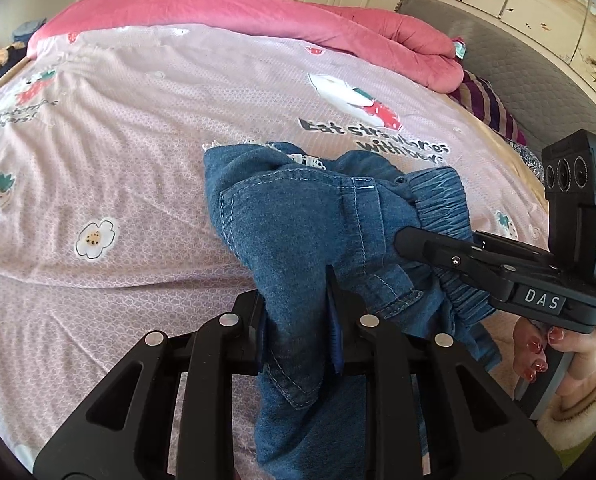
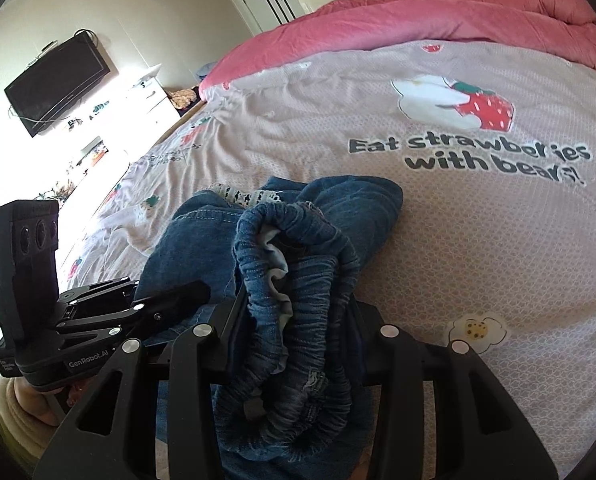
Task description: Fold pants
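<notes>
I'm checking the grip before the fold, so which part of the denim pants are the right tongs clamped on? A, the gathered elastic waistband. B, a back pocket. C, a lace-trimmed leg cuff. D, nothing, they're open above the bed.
A: in the right wrist view the right tongs pinch the ruched elastic waistband of the denim pants, bunched between the two fingers.
</notes>
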`<state>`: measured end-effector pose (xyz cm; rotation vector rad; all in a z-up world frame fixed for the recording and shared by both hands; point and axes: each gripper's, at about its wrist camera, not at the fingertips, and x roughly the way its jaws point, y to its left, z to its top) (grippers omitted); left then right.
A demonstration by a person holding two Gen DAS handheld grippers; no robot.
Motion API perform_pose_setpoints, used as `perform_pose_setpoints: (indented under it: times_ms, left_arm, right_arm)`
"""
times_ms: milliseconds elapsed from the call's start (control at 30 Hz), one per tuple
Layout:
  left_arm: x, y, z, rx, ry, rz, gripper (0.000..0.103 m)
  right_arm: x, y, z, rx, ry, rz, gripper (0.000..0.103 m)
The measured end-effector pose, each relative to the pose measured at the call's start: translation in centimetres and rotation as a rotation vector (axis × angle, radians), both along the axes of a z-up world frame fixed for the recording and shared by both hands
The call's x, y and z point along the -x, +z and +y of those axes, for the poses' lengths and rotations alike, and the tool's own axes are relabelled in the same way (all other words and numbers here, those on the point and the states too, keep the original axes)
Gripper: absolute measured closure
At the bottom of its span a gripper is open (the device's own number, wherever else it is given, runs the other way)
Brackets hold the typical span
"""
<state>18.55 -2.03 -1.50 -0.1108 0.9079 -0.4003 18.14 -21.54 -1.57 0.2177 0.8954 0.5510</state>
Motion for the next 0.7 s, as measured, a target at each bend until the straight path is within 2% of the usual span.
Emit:
perform_pose_setpoints:
  times_ms: [167, 233, 433, 700]
  left_arm:
    - [-0.1, -0.7, 0.3, 0.008, 0.014, 0.013, 0.081]
    - [-0.1, -0.9, 0.3, 0.013, 0.021, 0.017, 0.078]
    - [0.1, -0.9, 0.8, 0.020, 0.038, 0.017, 0.073]
    - [0.9, -0.6, 1.4, 0.028, 0.053, 0.013, 0.066]
  right_arm:
    - [-0.8, -1.4, -0.5, -0.018, -0.035, 0.077, 0.056]
    - [-0.7, -1.4, -0.5, -0.022, -0.043, 0.076, 0.054]
    - [0.6, -0.3, 0.0, 0.056, -0.060, -0.002, 0.038]
    - [2.7, 0.8, -0.2, 0.144, -0.084, -0.077, 0.027]
